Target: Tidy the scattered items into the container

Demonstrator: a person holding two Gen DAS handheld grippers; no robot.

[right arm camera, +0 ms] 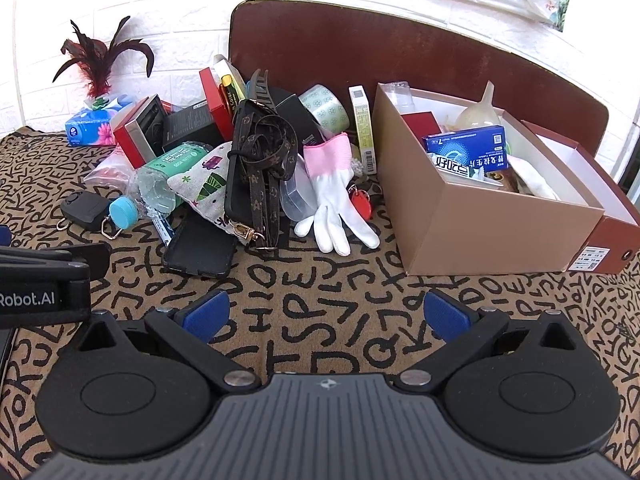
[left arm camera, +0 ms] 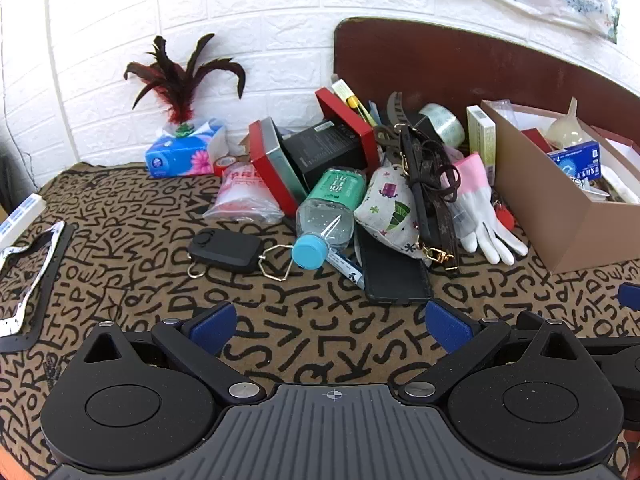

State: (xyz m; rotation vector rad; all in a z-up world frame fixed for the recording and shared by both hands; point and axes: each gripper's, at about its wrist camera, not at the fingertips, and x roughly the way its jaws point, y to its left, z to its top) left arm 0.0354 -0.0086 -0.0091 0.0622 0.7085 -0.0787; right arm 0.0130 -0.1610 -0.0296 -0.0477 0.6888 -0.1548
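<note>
A brown cardboard box [right arm camera: 480, 224] stands at the right and holds a blue medicine carton [right arm camera: 466, 148], a funnel and other items; it also shows in the left wrist view [left arm camera: 556, 216]. A pile lies left of it: a water bottle [left arm camera: 330, 212], a white and pink glove [right arm camera: 334, 196], a patterned pouch [left arm camera: 390, 206], a brown strap [right arm camera: 260, 152], a black phone case [right arm camera: 200, 250], a black key fob [left arm camera: 226, 250]. My left gripper [left arm camera: 332, 326] is open and empty, short of the pile. My right gripper [right arm camera: 326, 316] is open and empty, in front of the glove.
A red lid [right arm camera: 612, 236] lies beside the box. Red boxes [left arm camera: 276, 168], a tape roll [right arm camera: 326, 108], a tissue pack [left arm camera: 182, 152] with a feather shuttlecock and a dark wooden board [right arm camera: 400, 48] stand at the back. A frame [left arm camera: 28, 280] lies at the left.
</note>
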